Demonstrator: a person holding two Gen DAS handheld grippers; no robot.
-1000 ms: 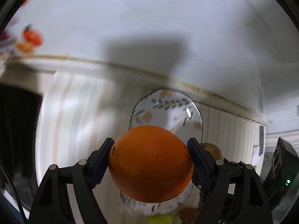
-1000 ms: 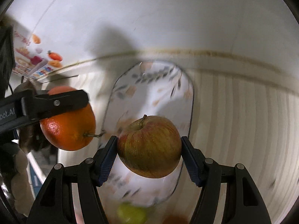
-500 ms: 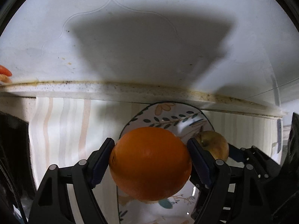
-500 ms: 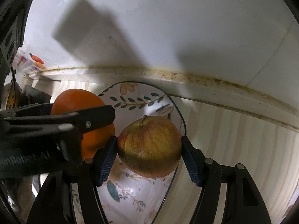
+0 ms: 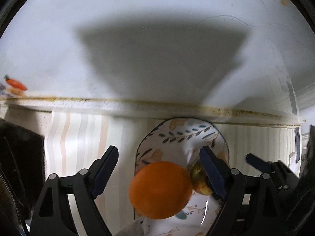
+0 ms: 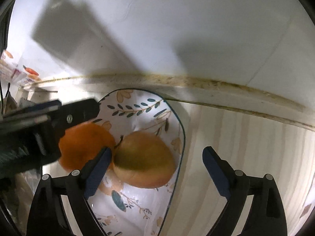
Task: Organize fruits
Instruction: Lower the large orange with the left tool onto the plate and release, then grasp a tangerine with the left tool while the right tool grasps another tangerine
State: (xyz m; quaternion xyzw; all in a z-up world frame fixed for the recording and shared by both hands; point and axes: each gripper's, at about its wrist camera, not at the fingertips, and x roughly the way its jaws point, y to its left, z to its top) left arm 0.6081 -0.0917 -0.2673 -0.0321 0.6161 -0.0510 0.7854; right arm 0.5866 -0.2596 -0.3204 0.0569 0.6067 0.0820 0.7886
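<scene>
An orange (image 5: 160,189) and a yellow-red apple (image 6: 144,159) lie side by side in a floral oval dish (image 6: 137,108) on the striped cloth. In the left wrist view my left gripper (image 5: 160,169) is open, with the orange free between its jaws and the apple (image 5: 199,181) partly hidden behind the right finger. In the right wrist view my right gripper (image 6: 157,169) is open above the apple. The orange (image 6: 84,145) lies left of the apple, partly under the left gripper's black body (image 6: 39,129).
The white wall (image 5: 157,39) rises just behind the dish, past a stained ledge (image 6: 216,86). Colourful packaging (image 6: 17,70) stands at the far left. A dark object (image 5: 17,157) sits at the left edge of the left wrist view.
Both grippers have opened and let go of their fruit. The orange and the apple have dropped into the dish and lie next to each other.
</scene>
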